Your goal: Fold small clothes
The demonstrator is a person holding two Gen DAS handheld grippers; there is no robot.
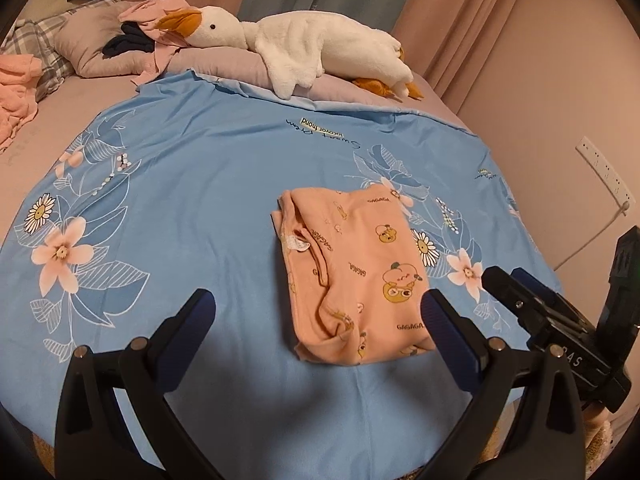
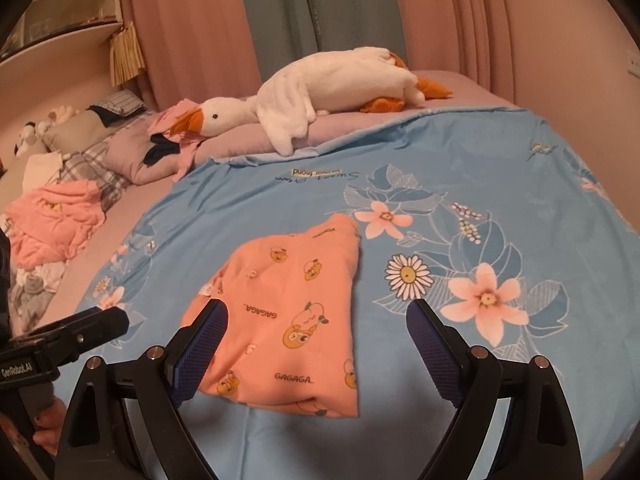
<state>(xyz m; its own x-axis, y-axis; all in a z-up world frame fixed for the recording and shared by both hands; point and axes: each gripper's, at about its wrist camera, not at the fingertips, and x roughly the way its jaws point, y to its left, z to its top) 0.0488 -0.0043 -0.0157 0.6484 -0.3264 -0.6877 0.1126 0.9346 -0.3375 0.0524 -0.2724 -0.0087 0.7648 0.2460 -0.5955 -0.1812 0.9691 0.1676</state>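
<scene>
Both sets of jaws spread wide and empty: left gripper (image 1: 318, 312) and right gripper (image 2: 318, 322) hover over the folded peach garment (image 2: 288, 312), bare blue bedspread (image 1: 200, 184) all round its edges.

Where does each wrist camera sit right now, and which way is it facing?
Left wrist: on the left gripper, looking down along its open fingers at the folded peach garment; the right gripper shows at its right edge.
Right wrist: on the right gripper, open, over the same garment; the left gripper and a hand show at its left edge.
Shared: garment, blue floral quilt, plush goose.
</scene>
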